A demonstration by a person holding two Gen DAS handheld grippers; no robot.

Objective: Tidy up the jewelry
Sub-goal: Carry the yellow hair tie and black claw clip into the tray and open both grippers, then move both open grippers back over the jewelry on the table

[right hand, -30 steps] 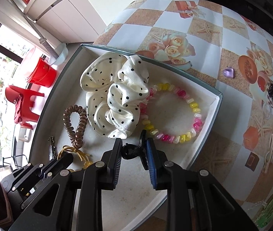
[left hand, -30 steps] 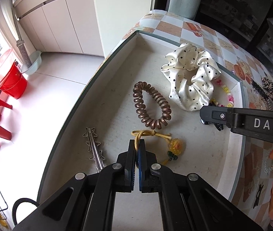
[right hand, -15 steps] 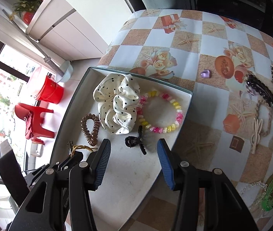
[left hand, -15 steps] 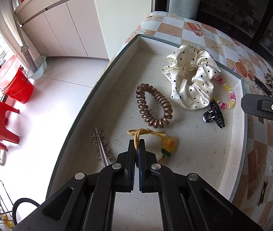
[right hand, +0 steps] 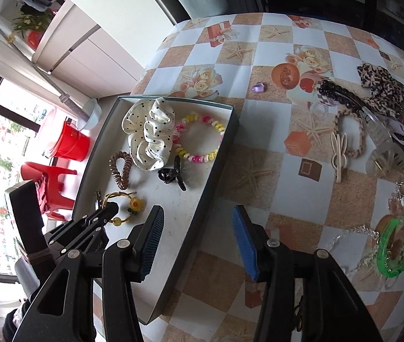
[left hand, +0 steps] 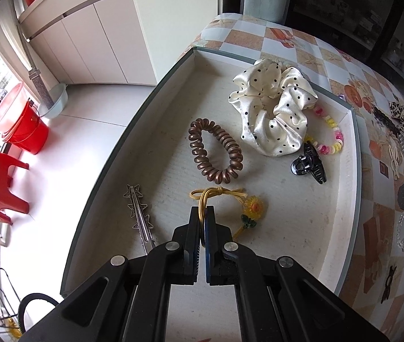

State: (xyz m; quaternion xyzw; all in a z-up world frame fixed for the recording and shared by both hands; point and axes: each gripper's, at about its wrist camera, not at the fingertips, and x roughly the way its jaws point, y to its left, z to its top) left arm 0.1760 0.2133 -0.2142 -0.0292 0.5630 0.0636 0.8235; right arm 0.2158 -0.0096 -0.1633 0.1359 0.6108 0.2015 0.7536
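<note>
Left tongs (left hand: 202, 213): clamped on the yellow elastic hair tie with a sunflower charm (left hand: 224, 199), inside the shallow grey-rimmed tray (left hand: 354, 171).
Right tongs (right hand: 197, 240): just opened, halfway apart, nothing between; held over the tray edge and bench (right hand: 259, 154).
Black claw clip (right hand: 172, 173): released, lying at 11 o'clock from the right tongs.
Tray contents: white dotted scrunchie (left hand: 271, 108), brown coil tie (left hand: 214, 151), beaded bracelet (right hand: 199, 138), silver star clip (left hand: 139, 213).

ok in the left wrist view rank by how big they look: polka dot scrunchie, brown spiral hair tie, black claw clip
1. polka dot scrunchie
2. brown spiral hair tie
3. black claw clip
All three lie in the tray at similar distance, so the order is fairly safe.
</note>
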